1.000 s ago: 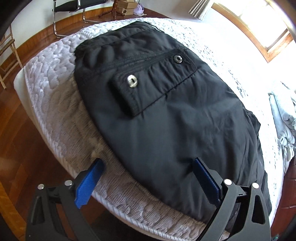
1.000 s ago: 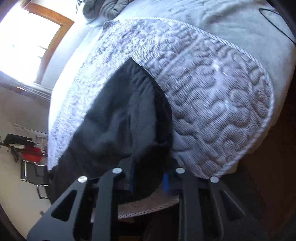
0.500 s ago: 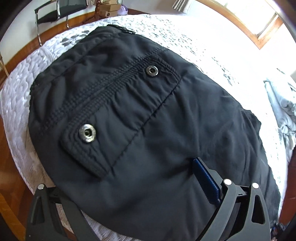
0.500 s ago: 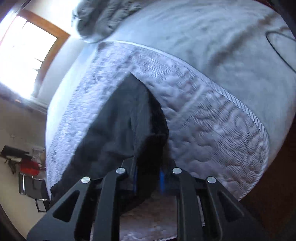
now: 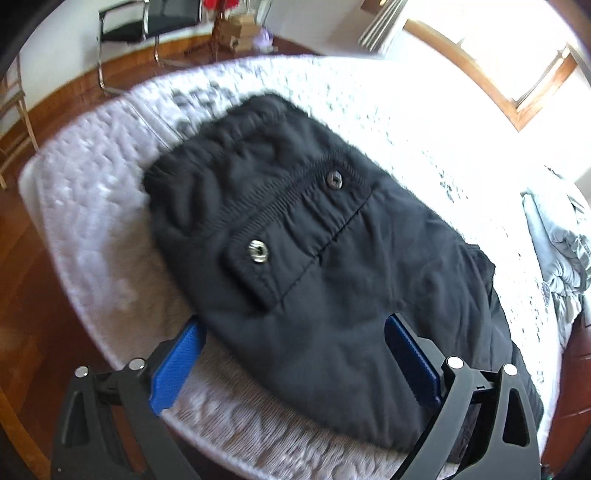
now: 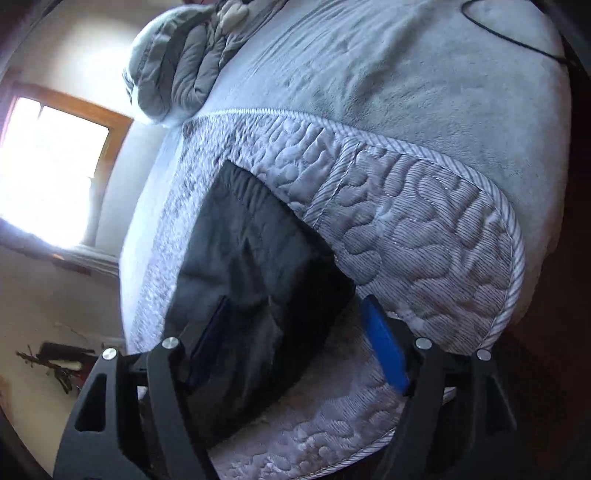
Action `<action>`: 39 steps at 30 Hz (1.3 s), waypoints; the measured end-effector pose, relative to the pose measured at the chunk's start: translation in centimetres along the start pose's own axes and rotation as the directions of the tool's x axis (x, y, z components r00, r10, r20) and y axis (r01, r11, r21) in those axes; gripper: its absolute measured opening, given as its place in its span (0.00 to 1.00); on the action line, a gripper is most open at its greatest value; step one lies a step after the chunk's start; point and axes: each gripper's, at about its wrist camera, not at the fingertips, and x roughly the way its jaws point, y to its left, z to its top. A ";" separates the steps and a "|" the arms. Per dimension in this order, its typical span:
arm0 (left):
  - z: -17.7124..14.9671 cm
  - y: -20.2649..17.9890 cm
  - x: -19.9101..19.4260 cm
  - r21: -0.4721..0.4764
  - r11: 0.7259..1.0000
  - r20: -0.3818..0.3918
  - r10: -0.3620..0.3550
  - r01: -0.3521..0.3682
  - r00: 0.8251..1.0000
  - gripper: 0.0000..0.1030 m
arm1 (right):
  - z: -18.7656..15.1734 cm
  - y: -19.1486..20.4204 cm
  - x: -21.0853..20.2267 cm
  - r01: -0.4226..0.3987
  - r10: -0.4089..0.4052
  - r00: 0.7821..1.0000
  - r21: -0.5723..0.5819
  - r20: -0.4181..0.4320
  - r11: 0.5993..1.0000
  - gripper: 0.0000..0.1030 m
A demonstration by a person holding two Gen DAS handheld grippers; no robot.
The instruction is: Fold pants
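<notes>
Black pants (image 5: 332,266) lie folded on the white quilted mattress (image 5: 92,206), with a pocket flap and two snap buttons facing up. My left gripper (image 5: 291,362) is open, its blue pads on either side of the pants' near edge, above the fabric. In the right wrist view the pants (image 6: 251,280) lie flat on the mattress (image 6: 424,236). My right gripper (image 6: 295,354) is open and holds nothing; its pads straddle the near end of the pants.
A grey blanket (image 6: 406,62) covers the far part of the bed, with a rumpled grey duvet (image 6: 184,55) beyond it. A black cable (image 6: 517,37) lies on the blanket. Chairs (image 5: 147,22) stand on the wooden floor (image 5: 22,295) past the mattress edge.
My right gripper was shut on the pants' end; it has opened and let the fabric go. My left gripper has drawn back, so both its pads and more mattress show.
</notes>
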 end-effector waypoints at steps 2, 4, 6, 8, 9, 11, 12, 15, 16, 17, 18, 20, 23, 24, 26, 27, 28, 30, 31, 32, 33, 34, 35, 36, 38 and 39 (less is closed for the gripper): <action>-0.1 0.0 -1.3 0.002 1.000 0.030 0.001 -0.001 1.000 0.95 | 0.3 -0.4 0.3 -0.006 0.006 1.000 0.025 -0.014 1.000 0.72; 0.0 0.2 -2.2 -0.002 1.000 0.041 -0.005 0.005 0.999 0.95 | 0.4 -0.4 0.9 -0.005 0.005 1.000 0.024 -0.026 1.000 0.72; -0.1 0.4 -2.8 -0.012 1.000 0.039 -0.024 0.024 0.999 0.95 | 0.4 -0.4 1.5 -0.006 0.006 0.999 0.021 -0.035 1.000 0.62; -0.2 0.2 -2.9 -0.018 0.999 0.037 -0.043 0.044 0.998 0.95 | 0.5 -0.5 2.3 0.006 -0.005 0.999 0.035 -0.041 0.999 0.37; -0.3 0.0 -2.9 -0.018 0.999 0.032 -0.047 0.047 0.998 0.95 | 0.5 -0.7 2.7 0.015 -0.012 0.999 0.047 -0.046 0.999 0.31; -0.6 -0.4 -2.6 -0.013 0.998 0.020 -0.055 0.055 0.998 0.95 | 0.5 -0.8 2.8 0.000 0.003 0.999 0.072 -0.041 0.997 0.22; -1.1 -0.3 -2.9 -0.011 0.998 0.014 -0.061 0.061 0.998 0.95 | 0.4 -0.6 2.7 -0.008 0.011 0.999 0.074 -0.035 0.997 0.20; -1.3 -0.6 -3.0 -0.015 0.996 0.005 -0.083 0.083 0.997 0.95 | 0.1 1.0 1.9 0.018 -0.018 1.000 0.018 0.004 1.000 0.17; -1.5 -0.6 -3.1 -0.014 0.996 0.006 -0.088 0.088 0.996 0.95 | 0.1 1.7 1.7 0.031 -0.031 0.999 -0.008 0.018 0.999 0.17; -1.5 -0.7 -3.2 -0.010 0.996 0.009 -0.088 0.088 0.996 0.95 | 0.0 2.4 1.5 0.046 -0.045 0.999 -0.031 0.029 0.998 0.17; -1.5 -0.8 -3.4 -0.002 0.996 0.017 -0.086 0.086 0.996 0.95 | -0.2 3.3 1.2 0.058 -0.056 0.998 -0.057 0.042 0.997 0.17; -1.5 -1.0 -3.9 0.021 0.996 0.031 -0.084 0.084 0.996 0.95 | -0.3 4.8 0.6 0.070 -0.064 0.996 -0.095 0.061 0.993 0.17; -1.5 -1.1 -4.6 0.041 0.996 0.046 -0.087 0.085 0.995 0.95 | -0.7 7.9 -0.3 0.095 -0.081 0.993 -0.165 0.091 0.982 0.17; -1.5 -1.0 -4.9 0.043 0.995 0.051 -0.092 0.089 0.994 0.95 | -0.9 9.0 -0.7 0.101 -0.082 0.991 -0.195 0.103 0.976 0.17; -1.5 -0.9 -5.3 0.039 0.995 0.056 -0.099 0.097 0.993 0.95 | -1.5 11.4 -1.2 0.117 -0.086 0.989 -0.265 0.123 0.957 0.17; -1.5 -0.8 -5.5 0.033 0.994 0.060 -0.108 0.106 0.992 0.95 | -1.9 13.1 -1.5 0.124 -0.086 0.987 -0.313 0.135 0.942 0.17; -1.5 -0.7 -5.7 0.027 0.993 0.062 -0.114 0.112 0.992 0.95 | -2.3 14.6 -1.7 0.129 -0.083 0.986 -0.351 0.143 0.927 0.17; -1.6 -0.5 -5.9 0.018 0.992 0.066 -0.124 0.123 0.990 0.95 | -3.4 18.2 -2.1 0.132 -0.070 0.985 -0.440 0.155 0.888 0.17; -1.7 -0.4 -6.0 0.016 0.992 0.069 -0.127 0.126 0.990 0.95 | -3.9 19.7 -2.2 0.131 -0.062 0.986 -0.478 0.158 0.869 0.17; -1.7 -0.4 -6.1 0.017 0.992 0.072 -0.127 0.126 0.989 0.95 | -4.5 21.3 -2.4 0.128 -0.053 0.986 -0.513 0.159 0.849 0.16; -1.8 -0.4 -6.1 0.022 0.992 0.076 -0.123 0.121 0.989 0.95 | -5.3 23.2 -2.4 0.122 -0.042 0.987 -0.555 0.156 0.823 0.16; -1.8 -0.3 -6.1 0.029 0.993 0.080 -0.119 0.117 0.990 0.95 | -6.1 24.6 -2.4 0.115 -0.031 0.988 -0.587 0.151 0.801 0.16; -1.9 -0.3 -6.2 0.033 0.993 0.082 -0.118 0.116 0.990 0.95 | -7.0 26.2 -2.3 0.105 -0.020 0.990 -0.623 0.143 0.775 0.16; -1.9 -0.2 -6.2 0.033 0.993 0.083 -0.119 0.117 0.989 0.95 | -8.0 27.7 -2.2 0.098 -0.012 0.991 -0.657 0.135 0.748 0.16; -2.0 0.0 -6.2 0.027 0.992 0.083 -0.124 0.123 0.989 0.95 | -10.0 30.3 -1.8 0.092 -0.007 0.993 -0.717 0.121 0.691 0.16; -2.1 0.2 -6.3 0.022 0.991 0.082 -0.131 0.130 0.988 0.95 | -11.0 31.3 -1.6 0.087 -0.005 0.994 -0.742 0.112 0.665 0.16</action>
